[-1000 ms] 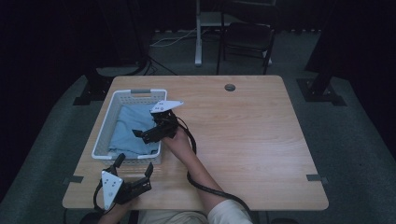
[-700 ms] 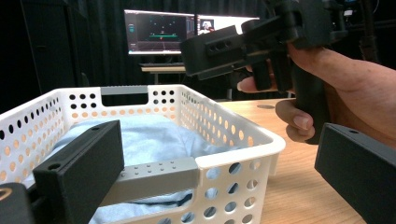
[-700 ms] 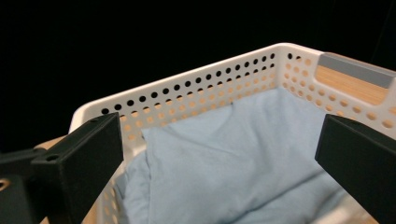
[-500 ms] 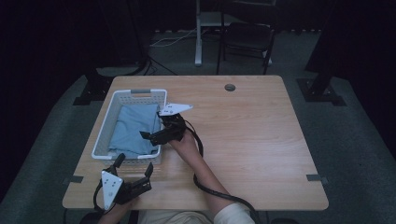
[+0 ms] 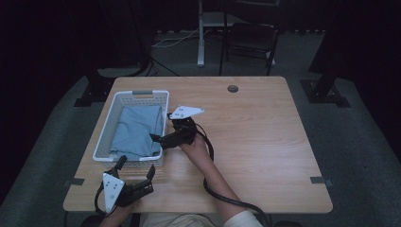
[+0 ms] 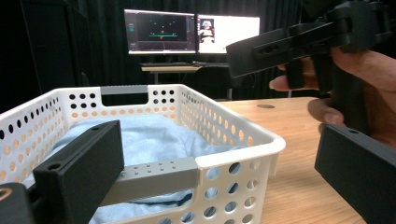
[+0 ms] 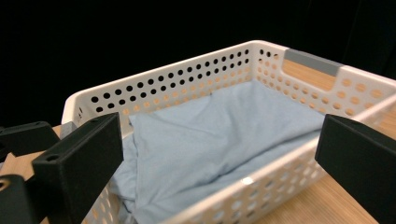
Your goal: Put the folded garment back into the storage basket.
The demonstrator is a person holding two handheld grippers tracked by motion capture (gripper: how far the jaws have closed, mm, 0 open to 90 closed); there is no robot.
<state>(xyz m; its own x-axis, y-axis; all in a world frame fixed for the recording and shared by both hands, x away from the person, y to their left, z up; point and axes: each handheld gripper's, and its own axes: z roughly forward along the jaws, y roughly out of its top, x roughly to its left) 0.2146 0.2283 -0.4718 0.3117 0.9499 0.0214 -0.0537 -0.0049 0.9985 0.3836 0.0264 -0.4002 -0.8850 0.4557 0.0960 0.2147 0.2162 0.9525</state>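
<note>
At the left of the wooden bench (image 5: 265,142) we see a white perforated basket (image 5: 108,130) with grey handle bars at its near and far ends. A light blue cloth (image 5: 136,131) lies crumpled inside it, covering the bottom and staying below the rim.

Just in front of the basket's near end, close to the bench's front edge, our left claw (image 5: 135,167) sits low with its jaws spread wide and nothing between them. In the left gripper view those jaws frame the basket's near wall and grey handle (image 6: 154,172).

To the right of the basket, our right claw (image 5: 158,138) hangs at the basket's right rim, pointing left toward the cloth. Its jaws stand wide apart and empty; in the right gripper view they frame the basket and cloth from outside the wall. The right hand (image 5: 195,147) grips it from behind, cable trailing toward the front edge.

Far right, the bench is bare wood with a small round grommet (image 5: 232,88) near the back edge.
</note>
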